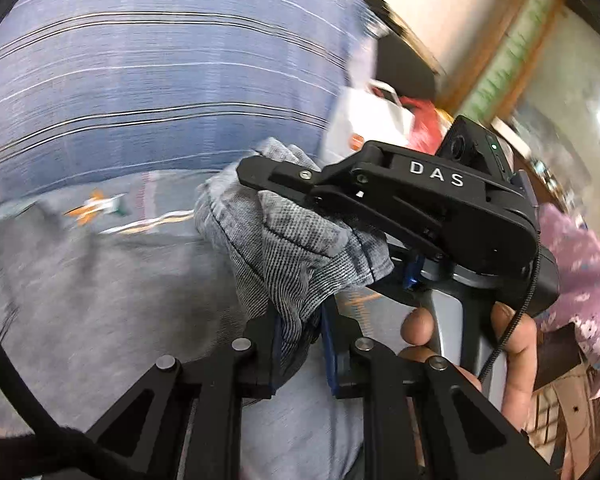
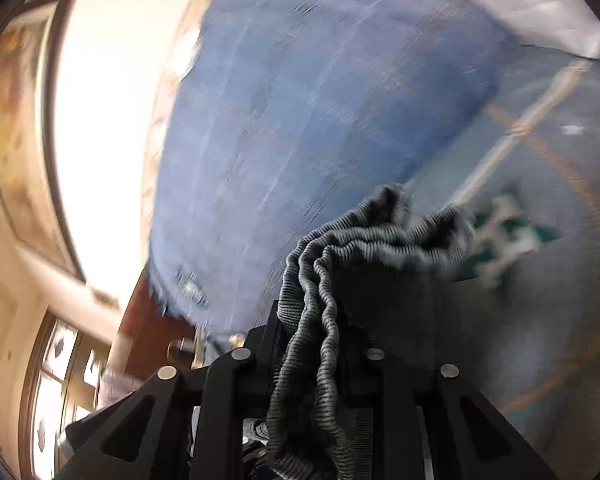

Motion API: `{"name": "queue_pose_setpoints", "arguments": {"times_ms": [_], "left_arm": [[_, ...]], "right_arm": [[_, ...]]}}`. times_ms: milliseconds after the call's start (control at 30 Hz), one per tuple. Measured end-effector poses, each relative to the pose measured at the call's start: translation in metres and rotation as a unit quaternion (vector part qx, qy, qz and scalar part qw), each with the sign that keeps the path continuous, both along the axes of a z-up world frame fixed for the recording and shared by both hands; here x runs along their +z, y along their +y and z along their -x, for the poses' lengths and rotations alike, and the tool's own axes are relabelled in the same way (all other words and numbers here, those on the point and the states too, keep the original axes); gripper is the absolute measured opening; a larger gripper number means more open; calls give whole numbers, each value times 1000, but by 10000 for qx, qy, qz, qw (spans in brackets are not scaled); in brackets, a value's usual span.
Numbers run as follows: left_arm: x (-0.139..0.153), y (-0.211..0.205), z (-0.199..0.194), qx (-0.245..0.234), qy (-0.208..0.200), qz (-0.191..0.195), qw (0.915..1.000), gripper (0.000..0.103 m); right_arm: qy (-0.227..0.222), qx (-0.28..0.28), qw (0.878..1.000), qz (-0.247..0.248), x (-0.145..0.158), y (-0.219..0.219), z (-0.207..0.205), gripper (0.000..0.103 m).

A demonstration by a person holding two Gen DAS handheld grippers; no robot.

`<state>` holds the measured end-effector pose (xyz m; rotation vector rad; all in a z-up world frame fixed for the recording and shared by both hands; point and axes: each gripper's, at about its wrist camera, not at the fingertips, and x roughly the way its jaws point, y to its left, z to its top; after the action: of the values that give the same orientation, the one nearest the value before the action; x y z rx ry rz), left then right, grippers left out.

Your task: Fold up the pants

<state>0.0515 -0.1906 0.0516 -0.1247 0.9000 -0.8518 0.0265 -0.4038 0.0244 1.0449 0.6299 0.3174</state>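
- Left claw (image 1: 298, 356) pinches a bunched fold of the grey ribbed knit pants (image 1: 288, 248) at lower centre.
- Right claw (image 2: 312, 344) clamps their wavy, corded edge.

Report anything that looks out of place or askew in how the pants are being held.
The pants are bunched, not flat: a crumpled wad sits in the left gripper, and the ribbed waistband is gathered into folds in the right gripper.

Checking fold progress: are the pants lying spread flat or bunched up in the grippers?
Bunched. The grey pants are gathered in folds between the left gripper and under the right gripper; the ribbed waistband crumples in its jaws.
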Motion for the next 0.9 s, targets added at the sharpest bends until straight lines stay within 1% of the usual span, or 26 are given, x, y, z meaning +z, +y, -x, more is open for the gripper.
{"name": "queue_pose_setpoints", "arguments": {"times_ms": [67, 133, 167, 233, 300, 333, 367, 400, 433, 467, 500, 567, 600, 633, 700, 733, 767, 800, 833, 867, 900], "left_arm": [[-5, 28, -5, 252, 173, 160, 9994, 18], [-15, 59, -18, 488, 457, 356, 9971, 18], [-22, 72, -26, 554, 610, 395, 9958, 18], [-37, 88, -38, 600, 792, 300, 9946, 20], [-58, 103, -46, 756, 974, 298, 9919, 22], [-71, 111, -49, 877, 1193, 326, 9884, 27], [-86, 117, -54, 969, 1598, 370, 9817, 31], [-98, 121, -59, 1027, 2020, 432, 9730, 34], [-106, 124, -62, 1084, 2289, 485, 9662, 35], [-112, 128, -65, 1104, 2527, 630, 9592, 35], [-112, 131, -66, 1105, 2584, 727, 9569, 37], [-104, 134, -67, 1155, 2457, 759, 9594, 47], [-99, 136, -66, 1176, 2351, 794, 9616, 55], [-96, 136, -66, 1166, 2298, 825, 9627, 58], [-96, 140, -66, 1218, 2327, 914, 9606, 57], [-96, 145, -65, 1266, 2372, 1000, 9580, 58], [-98, 149, -66, 1286, 2400, 1006, 9569, 58], [-99, 150, -66, 1315, 2409, 960, 9568, 58], [-99, 161, -66, 1427, 2381, 927, 9562, 58], [-99, 166, -67, 1539, 2340, 909, 9557, 58], [-100, 169, -69, 1680, 2334, 811, 9543, 57]], "right_arm": [[-2, 390, 9992, 114, 0, 29, -14, 23], [76, 676, 9974, 218, -4, 56, -29, 23], [125, 816, 9962, 284, -6, 72, -36, 23], [223, 1044, 9931, 486, -12, 103, -54, 23], [433, 1145, 9904, 636, -28, 126, -67, 25], [654, 1202, 9882, 682, -40, 141, -79, 27], [827, 1265, 9856, 755, -50, 150, -83, 27], [985, 1335, 9826, 831, -61, 158, -89, 31], [1252, 1527, 9765, 868, -76, 169, -97, 34], [1408, 1671, 9726, 793, -83, 174, -101, 35], [1493, 1809, 9698, 674, -89, 178, -102, 37], [1352, 1907, 9705, 582, -83, 176, -100, 51], [1157, 1895, 9738, 502, -74, 172, -98, 65], [1016, 1878, 9759, 458, -66, 171, -97, 74], [663, 1787, 9805, 476, -48, 161, -89, 74], [535, 1660, 9834, 505, -41, 154, -85, 74], [493, 1567, 9851, 511, -40, 148, -81, 74], [519, 1354, 9881, 507, -41, 138, -77, 74], [602, 1143, 9905, 466, -41, 132, -75, 74], [695, 1018, 9915, 421, -44, 125, -72, 74], [802, 923, 9917, 405, -49, 123, -73, 74]]}}
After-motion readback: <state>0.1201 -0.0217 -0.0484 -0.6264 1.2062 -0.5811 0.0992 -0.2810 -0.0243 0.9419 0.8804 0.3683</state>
